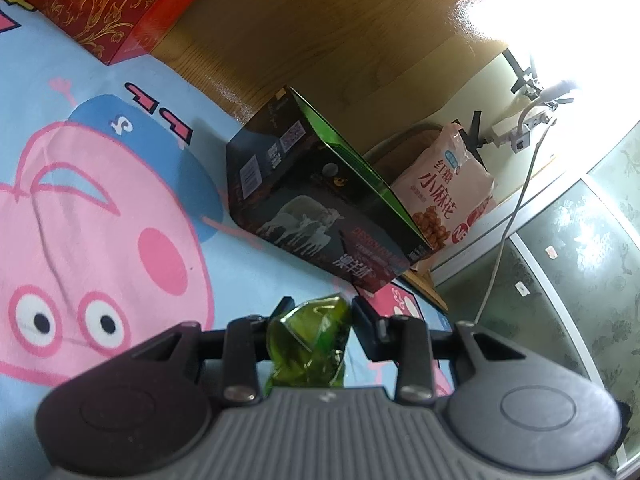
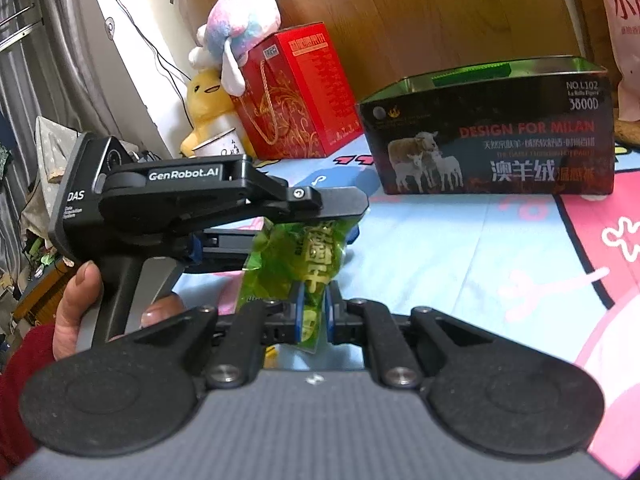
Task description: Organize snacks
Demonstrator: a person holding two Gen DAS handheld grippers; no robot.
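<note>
You have both grippers, left [image 2: 320, 220] and right [image 2: 312, 316], clamped on 1 crinkly green snack packet [image 2: 296, 256]; pulling apart could tear it before the open dark sheep-printed box [image 2: 492, 140].

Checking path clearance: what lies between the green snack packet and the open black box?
Only bare cartoon mat separates the green snack packet, held by both grippers, from the black box; the right wrist view shows it best.

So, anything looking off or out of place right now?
Yes: both the left hand-held gripper and the right hand-held gripper pinch the same green snack packet, crumpling it. The open black box sits upright, undamaged; nothing is spilled.
</note>
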